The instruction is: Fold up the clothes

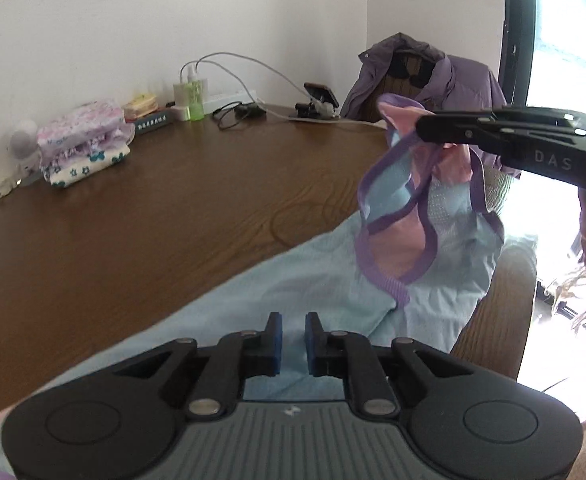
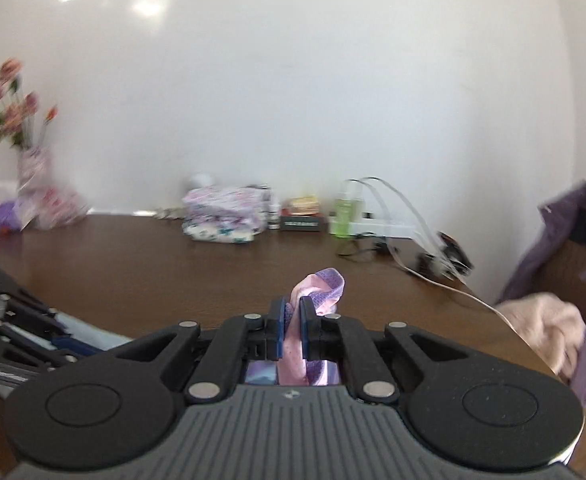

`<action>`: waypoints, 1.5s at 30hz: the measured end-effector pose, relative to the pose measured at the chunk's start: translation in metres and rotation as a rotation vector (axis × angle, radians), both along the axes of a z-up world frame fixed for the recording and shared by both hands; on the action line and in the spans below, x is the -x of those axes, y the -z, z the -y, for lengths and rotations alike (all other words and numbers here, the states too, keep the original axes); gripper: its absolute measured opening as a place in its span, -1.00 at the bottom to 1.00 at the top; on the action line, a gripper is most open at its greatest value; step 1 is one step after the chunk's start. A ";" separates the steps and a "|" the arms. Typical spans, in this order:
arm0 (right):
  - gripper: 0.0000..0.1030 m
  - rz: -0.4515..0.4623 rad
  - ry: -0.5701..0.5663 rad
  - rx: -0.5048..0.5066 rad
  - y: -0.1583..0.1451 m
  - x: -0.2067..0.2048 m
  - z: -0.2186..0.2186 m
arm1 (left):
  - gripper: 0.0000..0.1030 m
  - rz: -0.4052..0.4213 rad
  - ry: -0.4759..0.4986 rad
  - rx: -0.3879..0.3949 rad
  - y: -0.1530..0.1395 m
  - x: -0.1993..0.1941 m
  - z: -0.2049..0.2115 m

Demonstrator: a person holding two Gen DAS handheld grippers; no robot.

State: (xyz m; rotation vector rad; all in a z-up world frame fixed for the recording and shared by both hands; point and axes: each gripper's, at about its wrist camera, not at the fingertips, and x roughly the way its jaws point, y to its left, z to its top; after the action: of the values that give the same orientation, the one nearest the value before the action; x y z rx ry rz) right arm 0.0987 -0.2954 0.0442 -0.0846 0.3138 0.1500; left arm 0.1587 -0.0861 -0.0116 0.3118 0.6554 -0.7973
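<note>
A small pink and light-blue garment with purple trim (image 1: 405, 216) hangs in the air over the table's right side. My right gripper (image 1: 425, 128) is shut on its top edge. In the right wrist view the pink cloth (image 2: 293, 344) is pinched between the blue pads, with purple trim (image 2: 331, 280) bunched above them. A light-blue garment (image 1: 293, 284) lies flat on the brown wooden table (image 1: 173, 220). My left gripper (image 1: 296, 340) hovers low over it, pads slightly apart with nothing between them. It also shows at the right wrist view's left edge as left gripper (image 2: 67, 346).
Folded patterned clothes (image 1: 85, 140) are stacked at the back by the wall, beside a green bottle (image 1: 195, 100), chargers with cables (image 1: 245, 92) and a phone on a stand (image 1: 321, 98). A purple jacket (image 1: 433, 76) hangs on a chair. A flower vase (image 2: 33, 184) stands far left.
</note>
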 end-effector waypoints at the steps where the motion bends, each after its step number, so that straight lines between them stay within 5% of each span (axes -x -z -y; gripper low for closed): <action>1: -0.87 -0.009 -0.061 0.048 -0.002 -0.004 -0.017 | -0.77 -0.003 -0.009 0.013 0.004 0.001 -0.003; 5: -0.87 -0.102 -0.230 0.183 0.020 -0.016 -0.074 | -0.70 -0.027 -0.097 0.108 -0.001 0.005 -0.032; 11: -0.87 -0.186 -0.257 0.148 0.042 -0.020 -0.091 | -0.61 0.002 -0.216 0.143 -0.011 0.018 -0.080; 20: -0.83 -0.194 -0.269 0.095 0.051 -0.020 -0.092 | -0.54 -0.027 -0.263 0.182 -0.008 0.014 -0.086; 24: -0.44 -0.191 -0.270 -0.009 0.038 -0.008 -0.072 | -0.42 -0.011 -0.249 0.184 -0.013 0.015 -0.079; 28: -0.40 -0.133 -0.204 -0.128 0.014 0.015 -0.030 | -0.39 0.012 -0.221 0.174 -0.020 0.015 -0.068; 32: -0.40 -0.148 -0.065 -0.071 0.015 0.014 0.002 | -0.39 0.012 -0.160 0.194 -0.024 0.012 -0.043; 35: -0.47 -0.251 -0.030 -0.094 0.031 -0.004 0.016 | -0.41 0.001 -0.121 0.189 -0.021 0.012 -0.026; 37: -0.95 -0.295 -0.048 -0.133 0.039 -0.011 0.018 | -0.44 -0.007 -0.098 0.179 -0.018 0.012 -0.016; 45: -0.96 -0.256 -0.147 -0.144 0.041 -0.021 -0.010 | -0.52 -0.068 -0.073 0.149 0.002 0.010 0.002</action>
State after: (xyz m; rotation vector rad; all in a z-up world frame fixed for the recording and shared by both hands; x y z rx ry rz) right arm 0.1200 -0.2853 0.0034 0.0549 0.5515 0.3299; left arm 0.1486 -0.0882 -0.0133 0.1249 0.6634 -0.7844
